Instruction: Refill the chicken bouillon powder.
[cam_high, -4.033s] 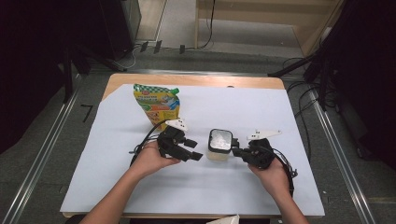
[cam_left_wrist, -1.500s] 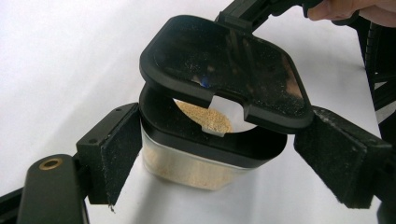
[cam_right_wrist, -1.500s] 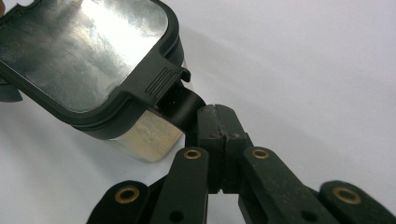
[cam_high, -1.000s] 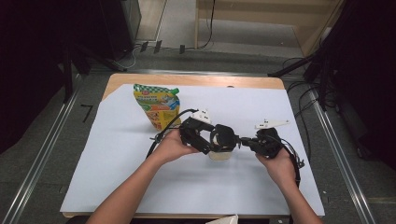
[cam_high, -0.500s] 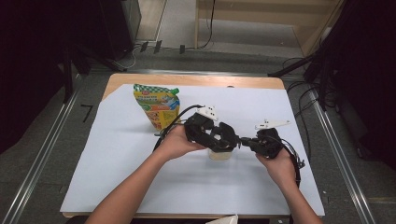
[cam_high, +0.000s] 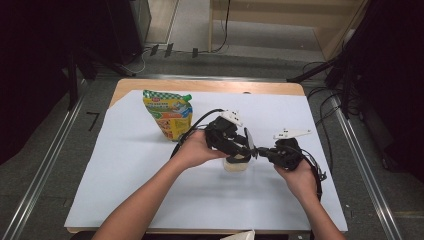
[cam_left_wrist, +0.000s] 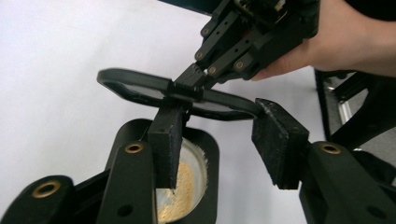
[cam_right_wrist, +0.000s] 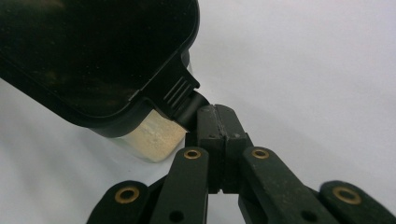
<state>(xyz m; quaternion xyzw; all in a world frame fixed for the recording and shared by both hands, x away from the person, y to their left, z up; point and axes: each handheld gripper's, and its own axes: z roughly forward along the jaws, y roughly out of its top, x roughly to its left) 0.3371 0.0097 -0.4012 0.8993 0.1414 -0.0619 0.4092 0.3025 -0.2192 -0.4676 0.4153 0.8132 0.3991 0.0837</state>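
Note:
A small clear jar (cam_high: 235, 164) of yellowish powder stands mid-table. Its black lid (cam_left_wrist: 140, 86) is off the jar's mouth and tilted above the jar (cam_left_wrist: 187, 186). My right gripper (cam_high: 261, 150) is shut on the lid's ribbed tab; the lid (cam_right_wrist: 93, 51) and the jar (cam_right_wrist: 156, 135) show beyond that gripper (cam_right_wrist: 215, 112). My left gripper (cam_high: 239, 145) hovers over the jar. Its jaws have just been closing. The lid lies across the tips of that gripper (cam_left_wrist: 220, 122), with both pad faces bare; one pad (cam_left_wrist: 168, 144) hangs over the powder. Touch at the tips is unclear.
A yellow and green pouch (cam_high: 168, 114) stands at the back left of the white sheet (cam_high: 150, 190). The wooden table edge (cam_high: 200, 85) runs behind it. Metal rails (cam_high: 45, 165) and cables flank the table.
My left gripper has come from left of the jar to over it, risen a little, and its jaws have narrowed. My right gripper has stayed at the lid's tab.

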